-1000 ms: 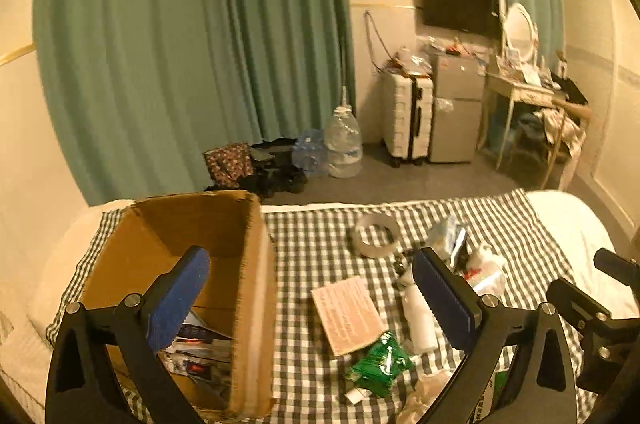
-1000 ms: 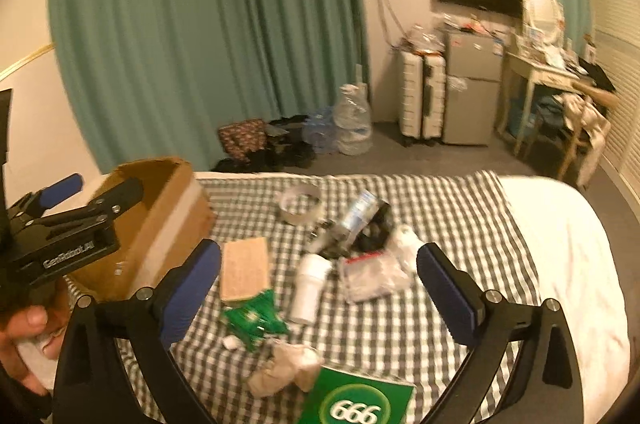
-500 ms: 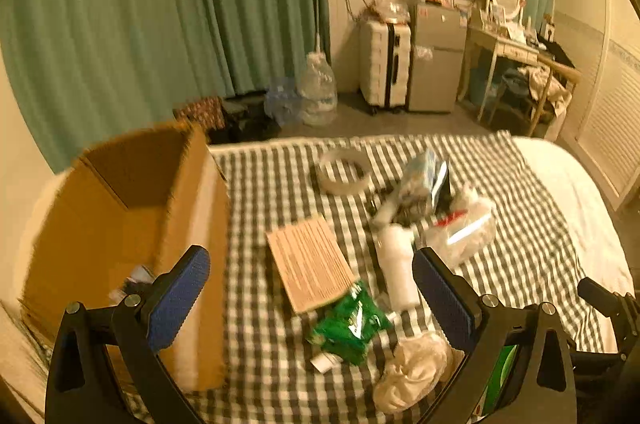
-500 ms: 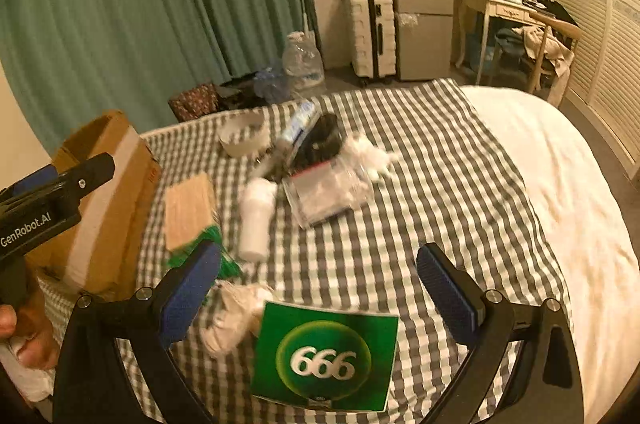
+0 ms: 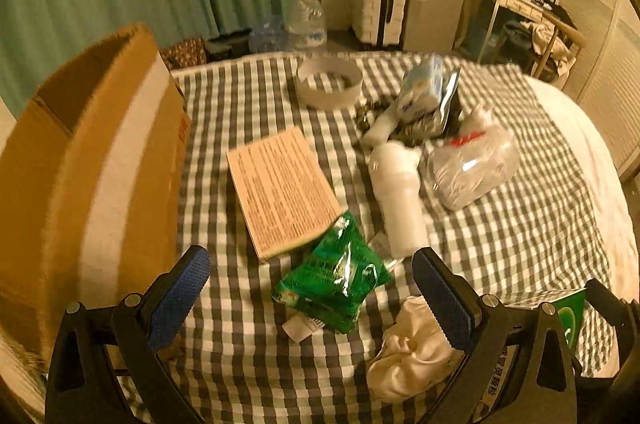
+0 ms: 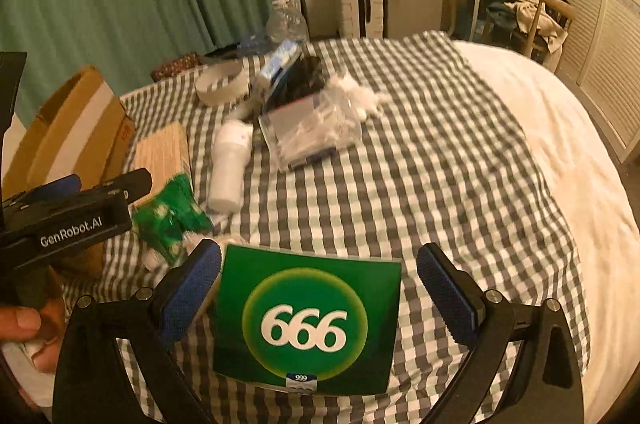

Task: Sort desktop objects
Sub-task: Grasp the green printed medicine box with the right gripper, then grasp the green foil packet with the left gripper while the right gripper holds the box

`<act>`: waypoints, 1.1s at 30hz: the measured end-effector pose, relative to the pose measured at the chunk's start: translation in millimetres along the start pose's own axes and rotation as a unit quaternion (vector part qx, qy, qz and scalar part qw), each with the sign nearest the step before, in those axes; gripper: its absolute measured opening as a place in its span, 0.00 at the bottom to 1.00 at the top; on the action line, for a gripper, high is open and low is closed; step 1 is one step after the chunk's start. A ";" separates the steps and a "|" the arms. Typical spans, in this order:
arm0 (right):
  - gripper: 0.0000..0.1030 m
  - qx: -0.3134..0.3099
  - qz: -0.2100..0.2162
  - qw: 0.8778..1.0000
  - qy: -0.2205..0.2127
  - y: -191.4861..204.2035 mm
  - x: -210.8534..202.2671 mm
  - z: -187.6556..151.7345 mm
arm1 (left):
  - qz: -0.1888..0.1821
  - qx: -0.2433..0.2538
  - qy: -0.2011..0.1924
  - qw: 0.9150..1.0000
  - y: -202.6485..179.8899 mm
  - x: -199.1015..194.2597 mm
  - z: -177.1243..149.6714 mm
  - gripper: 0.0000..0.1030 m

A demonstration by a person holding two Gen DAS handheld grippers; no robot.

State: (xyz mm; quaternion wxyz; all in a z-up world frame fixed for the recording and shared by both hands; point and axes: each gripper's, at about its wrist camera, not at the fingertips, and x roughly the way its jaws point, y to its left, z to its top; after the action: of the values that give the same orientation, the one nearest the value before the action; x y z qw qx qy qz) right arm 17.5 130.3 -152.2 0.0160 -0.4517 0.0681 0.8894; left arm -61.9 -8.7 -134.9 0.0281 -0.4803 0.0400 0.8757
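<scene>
Right wrist: green box [image 6: 308, 320] between spread jaws, white bottle [image 6: 230, 166] beyond.

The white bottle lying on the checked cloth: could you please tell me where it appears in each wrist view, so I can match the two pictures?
Left wrist view: the white bottle lies right of centre, between the tan printed box and a clear plastic bag.
Right wrist view: it lies left of centre, beyond the green 666 box.
Shared landmark: the cardboard box, at the left edge in both views.

both wrists overlook checkered cloth [image 5: 248, 112] (shared)
</scene>
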 end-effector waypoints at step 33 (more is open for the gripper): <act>0.95 0.044 0.072 0.993 0.086 -6.8 35.1 -25.4 | -0.044 0.005 0.063 0.997 -5.8 32.3 -7.8 0.36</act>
State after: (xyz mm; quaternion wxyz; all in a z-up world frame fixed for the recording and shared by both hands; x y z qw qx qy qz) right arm 17.7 132.5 -196.0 -0.0345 -0.5195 0.1408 0.8421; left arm -72.2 -3.4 -166.6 0.0666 -0.5357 0.0244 0.8414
